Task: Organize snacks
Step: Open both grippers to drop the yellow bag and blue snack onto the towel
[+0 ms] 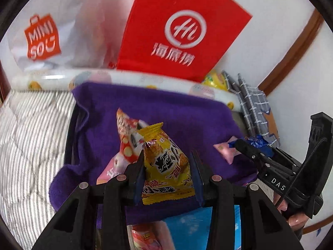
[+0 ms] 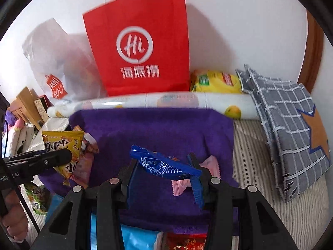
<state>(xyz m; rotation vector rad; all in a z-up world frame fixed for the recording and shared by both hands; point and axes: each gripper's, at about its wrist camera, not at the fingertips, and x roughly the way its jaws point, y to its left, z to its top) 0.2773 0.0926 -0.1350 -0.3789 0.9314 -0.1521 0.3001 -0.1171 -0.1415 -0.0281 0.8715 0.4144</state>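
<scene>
The left gripper point(image 1: 167, 173) is clamped on a yellow snack packet point(image 1: 166, 164) above the purple cloth point(image 1: 187, 116). The right gripper point(image 2: 164, 168) pinches a blue wrapper point(image 2: 164, 164), with a pink wrapper point(image 2: 181, 185) lying on the cloth just beneath at 5 o'clock. A red-and-white snack bag point(image 1: 127, 133) sits behind the yellow packet at 11 o'clock. Beyond the cloth at 12 o'clock lies a printed roll point(image 2: 158, 102), then the red paper bag point(image 2: 139, 45) against the wall; folded grey checked cloths point(image 2: 287, 125) lie at 3 o'clock.
</scene>
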